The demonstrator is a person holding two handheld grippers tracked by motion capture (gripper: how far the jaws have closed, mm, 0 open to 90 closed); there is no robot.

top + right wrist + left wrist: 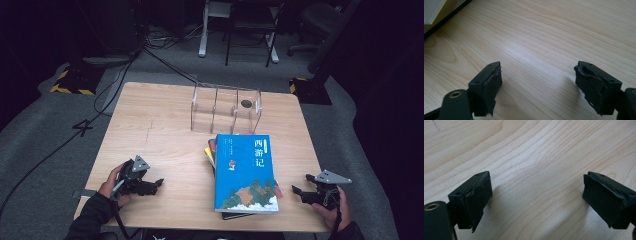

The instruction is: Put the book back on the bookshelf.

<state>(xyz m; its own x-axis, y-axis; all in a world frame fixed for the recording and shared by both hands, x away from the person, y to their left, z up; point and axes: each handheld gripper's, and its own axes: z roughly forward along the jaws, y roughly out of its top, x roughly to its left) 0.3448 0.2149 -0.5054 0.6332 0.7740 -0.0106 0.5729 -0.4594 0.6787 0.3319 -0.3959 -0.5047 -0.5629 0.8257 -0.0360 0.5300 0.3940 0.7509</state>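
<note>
**Books stacked, both hands waiting at the near edge**

The blue book lies flat on top of a small stack of books, cover up, toward the near edge of the counter and a little right of its middle. Only slivers of the lower books show at the stack's left side and at its near end. Just beyond the stack, toward the far edge, stands a clear rack with upright dividers, empty except for a small dark round thing at its right end; I cannot tell what that is.

The right hand-held gripper rests near the counter's near right corner, a short way to the right of the blue book and not touching it, with its jaws spread wide and nothing between them. In the right gripper view the bare wood shows between the pads, and a book edge sits off at the upper left. The left hand-held gripper lies well apart from the stack, close to the near left corner, also spread wide and empty over bare wood.

By the look of it, the work is at its start: no book is lifted, and the rack's slots stand free. The next move likely calls for the right hand-held gripper to slide in toward the blue book's right edge, get a jaw under the cover side, and pinch it so it can be stood up in the rack.
</note>
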